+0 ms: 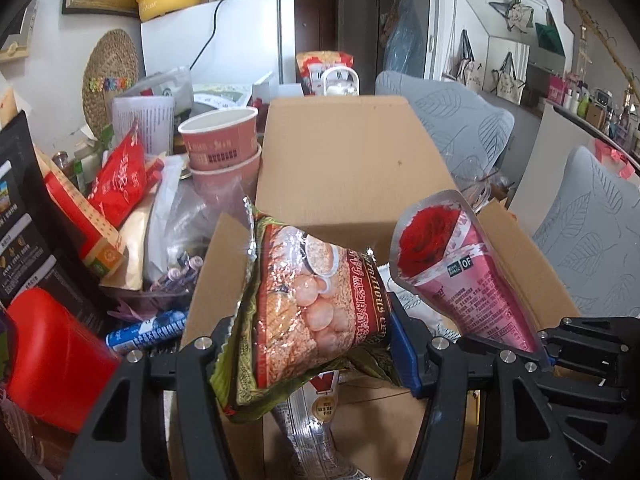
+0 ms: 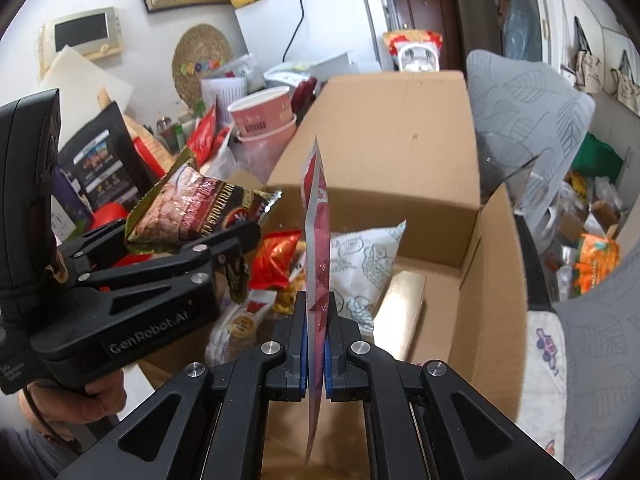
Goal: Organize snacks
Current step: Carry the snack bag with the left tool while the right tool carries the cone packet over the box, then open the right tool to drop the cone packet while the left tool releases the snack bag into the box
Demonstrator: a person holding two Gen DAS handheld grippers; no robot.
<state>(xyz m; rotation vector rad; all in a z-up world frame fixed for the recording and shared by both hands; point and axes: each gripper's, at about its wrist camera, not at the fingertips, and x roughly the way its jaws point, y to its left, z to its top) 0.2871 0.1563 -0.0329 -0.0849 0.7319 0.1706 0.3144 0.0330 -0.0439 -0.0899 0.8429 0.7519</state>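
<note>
My left gripper (image 1: pixel 308 332) is shut on a green-edged cereal snack bag (image 1: pixel 304 312) and holds it above the open cardboard box (image 1: pixel 352 168). That bag also shows in the right wrist view (image 2: pixel 192 208), held in the left gripper (image 2: pixel 240 248). My right gripper (image 2: pixel 316 320) is shut on a pink pouch with a red rose (image 2: pixel 318 240), held edge-on over the box (image 2: pixel 392 132). The pouch shows in the left wrist view (image 1: pixel 460 272), held by the right gripper (image 1: pixel 544 352). Several snack bags lie in the box, among them a white bag (image 2: pixel 364 264) and a red bag (image 2: pixel 276 256).
Clutter stands left of the box: stacked pink paper bowls (image 1: pixel 220 148), a red packet (image 1: pixel 120 180), a red container (image 1: pixel 52 356), a black bag (image 1: pixel 24 232). Grey leaf-pattern cushions (image 1: pixel 592 240) lie to the right. A white fridge (image 1: pixel 224 36) stands behind.
</note>
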